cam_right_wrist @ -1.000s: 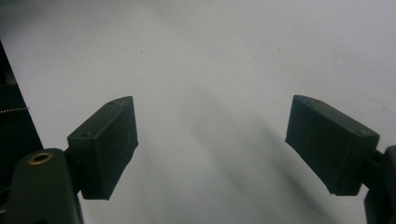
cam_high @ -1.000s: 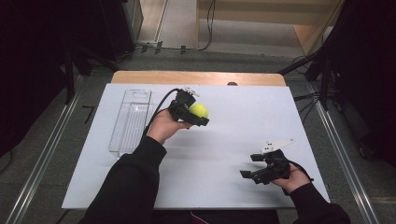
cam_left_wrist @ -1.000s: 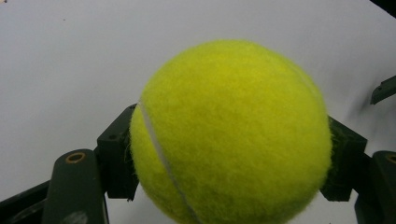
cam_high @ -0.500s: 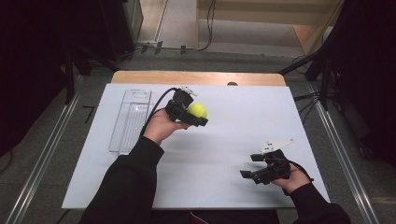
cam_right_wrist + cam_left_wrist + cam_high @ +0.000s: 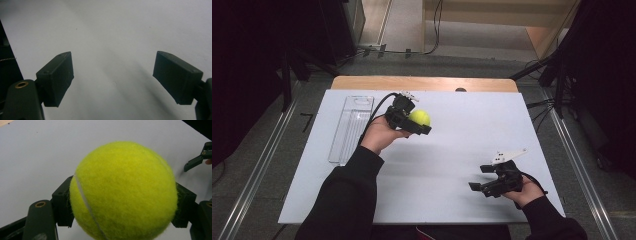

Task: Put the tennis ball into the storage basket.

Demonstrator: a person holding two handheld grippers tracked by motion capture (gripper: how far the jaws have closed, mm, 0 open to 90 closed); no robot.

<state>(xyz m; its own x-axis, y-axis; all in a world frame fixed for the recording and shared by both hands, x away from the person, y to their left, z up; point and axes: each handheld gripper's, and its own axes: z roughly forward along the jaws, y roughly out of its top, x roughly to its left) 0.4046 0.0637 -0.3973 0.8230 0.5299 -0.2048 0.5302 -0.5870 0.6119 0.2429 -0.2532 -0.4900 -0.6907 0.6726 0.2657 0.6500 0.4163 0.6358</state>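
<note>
From the high view, the left gripper [image 5: 416,124] had the fuzzy yellow-green tennis ball [image 5: 419,118] clamped between its jaws, held over the white table top [image 5: 437,165] towards the far left, just to the right of the clear, long plastic tray [image 5: 351,127]. That tray looked empty, so the pick-up read as done and the putting-down as not yet done; whether the ball was bound for the tray I could not tell. Over at the near right, the right gripper [image 5: 478,178] sat low by the table's front edge, well apart from the ball, jaws spread with nothing in them.

On to the left gripper view: the ball [image 5: 123,191] loomed large, a black pad pressing into the felt on either side, a firm hold with white table behind it.

And the right gripper view: the two black jaws stood wide apart over bare white surface [image 5: 112,37], waiting, no part in the work yet.
</note>
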